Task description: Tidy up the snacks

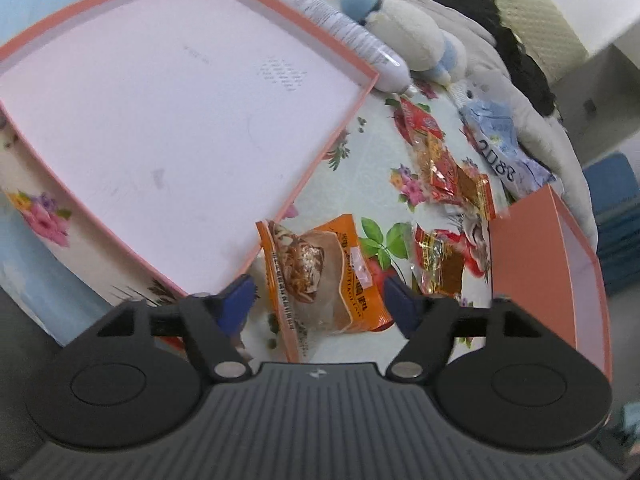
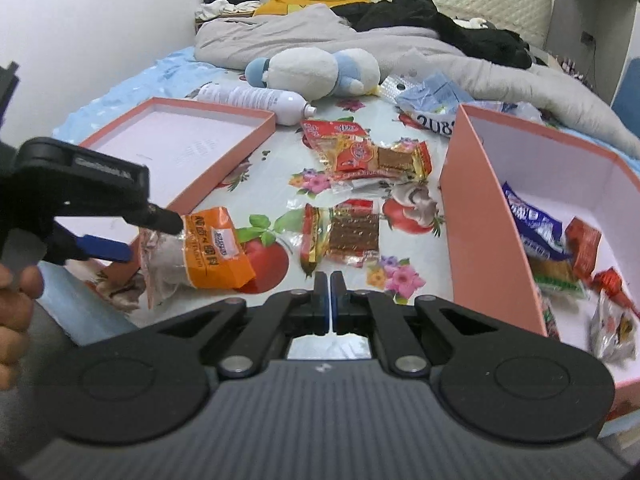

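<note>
Straddling the orange pack point(image 1: 320, 276), your left gripper point(image 1: 320, 300) gapes, ready to grasp; right gripper point(image 2: 330, 288) clenched empty, idle beside the box point(image 2: 476, 216).

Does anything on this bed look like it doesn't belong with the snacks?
Yes. A white spray bottle lies on its side beside the shallow pink lid, and a plush toy sits just behind it. Neither is a snack. Loose packets are still scattered on the floral sheet rather than in the deep pink box.
</note>
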Available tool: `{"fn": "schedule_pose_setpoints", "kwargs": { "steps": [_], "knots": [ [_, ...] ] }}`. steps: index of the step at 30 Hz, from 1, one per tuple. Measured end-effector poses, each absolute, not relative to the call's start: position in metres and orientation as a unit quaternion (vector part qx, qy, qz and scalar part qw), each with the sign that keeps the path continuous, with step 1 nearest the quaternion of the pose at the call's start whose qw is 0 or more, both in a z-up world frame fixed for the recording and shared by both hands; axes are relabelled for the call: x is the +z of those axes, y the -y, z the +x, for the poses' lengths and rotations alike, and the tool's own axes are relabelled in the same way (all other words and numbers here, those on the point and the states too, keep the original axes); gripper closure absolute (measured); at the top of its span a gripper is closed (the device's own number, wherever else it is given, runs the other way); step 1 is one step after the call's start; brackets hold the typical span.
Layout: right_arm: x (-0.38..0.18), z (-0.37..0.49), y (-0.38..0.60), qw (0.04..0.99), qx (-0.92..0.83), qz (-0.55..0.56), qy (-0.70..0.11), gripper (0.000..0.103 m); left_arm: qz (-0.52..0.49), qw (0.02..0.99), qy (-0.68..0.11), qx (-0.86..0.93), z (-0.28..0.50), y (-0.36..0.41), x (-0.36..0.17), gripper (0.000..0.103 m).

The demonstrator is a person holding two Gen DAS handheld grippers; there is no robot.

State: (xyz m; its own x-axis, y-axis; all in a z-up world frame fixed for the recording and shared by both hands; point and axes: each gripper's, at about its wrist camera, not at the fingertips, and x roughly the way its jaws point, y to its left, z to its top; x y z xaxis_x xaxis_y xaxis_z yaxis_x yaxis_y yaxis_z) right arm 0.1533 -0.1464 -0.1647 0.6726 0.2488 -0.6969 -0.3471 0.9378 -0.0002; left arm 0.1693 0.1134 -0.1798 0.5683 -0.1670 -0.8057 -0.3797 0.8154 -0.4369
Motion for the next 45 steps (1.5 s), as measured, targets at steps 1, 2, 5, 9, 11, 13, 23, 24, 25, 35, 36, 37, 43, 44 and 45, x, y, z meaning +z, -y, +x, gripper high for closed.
{"fn": "schedule_pose_setpoints", "kwargs": {
  "steps": [1, 2, 5, 9, 11, 13, 23, 24, 25, 35, 36, 37, 43, 44, 45],
  "knots": [
    [-0.166, 0.153, 0.147, 0.911, 0.166, -0.064, -0.372, 0.097, -0.283, 0.839, -0.461, 0.06, 0.169, -0.112, -0.177, 0.019],
    [-0.168, 0.155, 0.147, 0.91, 0.168, -0.06, -0.374, 0.097, -0.262, 0.845, -0.463, 0.058, 0.168, -0.11, -0.174, 0.018],
    [-0.173, 0.159, 0.149, 0.908, 0.168, -0.049, -0.38, 0.076, -0.204, 0.863, -0.46, 0.046, 0.169, -0.104, -0.165, 0.013],
    [-0.178, 0.171, 0.151, 0.907, 0.171, -0.04, -0.384, 0.053, -0.114, 0.881, -0.459, 0.002, 0.177, -0.095, -0.154, 0.013],
    [-0.181, 0.18, 0.152, 0.905, 0.168, -0.038, -0.388, 0.053, -0.066, 0.884, -0.461, -0.03, 0.182, -0.09, -0.151, 0.013],
    [-0.184, 0.191, 0.153, 0.905, 0.161, -0.036, -0.391, 0.044, -0.026, 0.884, -0.464, -0.054, 0.187, -0.086, -0.149, 0.013],
    [-0.205, 0.246, 0.154, 0.898, 0.154, -0.018, -0.412, 0.031, 0.159, 0.844, -0.471, -0.201, 0.206, -0.063, -0.168, 0.014],
    [-0.208, 0.252, 0.155, 0.897, 0.153, -0.016, -0.414, 0.031, 0.17, 0.839, -0.472, -0.211, 0.208, -0.06, -0.17, 0.014],
    [-0.21, 0.256, 0.154, 0.897, 0.151, -0.016, -0.416, 0.031, 0.179, 0.833, -0.475, -0.22, 0.21, -0.058, -0.173, 0.014],
    [-0.234, 0.289, 0.143, 0.885, 0.167, -0.038, -0.433, 0.031, 0.242, 0.786, -0.511, -0.251, 0.224, -0.046, -0.205, 0.025],
    [-0.236, 0.29, 0.142, 0.884, 0.166, -0.041, -0.436, 0.031, 0.246, 0.783, -0.514, -0.25, 0.224, -0.045, -0.209, 0.025],
    [-0.238, 0.292, 0.14, 0.883, 0.164, -0.044, -0.438, 0.032, 0.248, 0.781, -0.517, -0.249, 0.224, -0.044, -0.212, 0.025],
    [-0.241, 0.289, 0.137, 0.886, 0.152, -0.056, -0.434, 0.045, 0.217, 0.789, -0.525, -0.234, 0.228, -0.045, -0.216, 0.029],
    [-0.24, 0.289, 0.137, 0.886, 0.15, -0.055, -0.435, 0.047, 0.212, 0.792, -0.525, -0.229, 0.228, -0.045, -0.216, 0.03],
    [-0.239, 0.289, 0.138, 0.886, 0.15, -0.05, -0.436, 0.048, 0.207, 0.795, -0.524, -0.223, 0.228, -0.045, -0.216, 0.031]
  ]
}}
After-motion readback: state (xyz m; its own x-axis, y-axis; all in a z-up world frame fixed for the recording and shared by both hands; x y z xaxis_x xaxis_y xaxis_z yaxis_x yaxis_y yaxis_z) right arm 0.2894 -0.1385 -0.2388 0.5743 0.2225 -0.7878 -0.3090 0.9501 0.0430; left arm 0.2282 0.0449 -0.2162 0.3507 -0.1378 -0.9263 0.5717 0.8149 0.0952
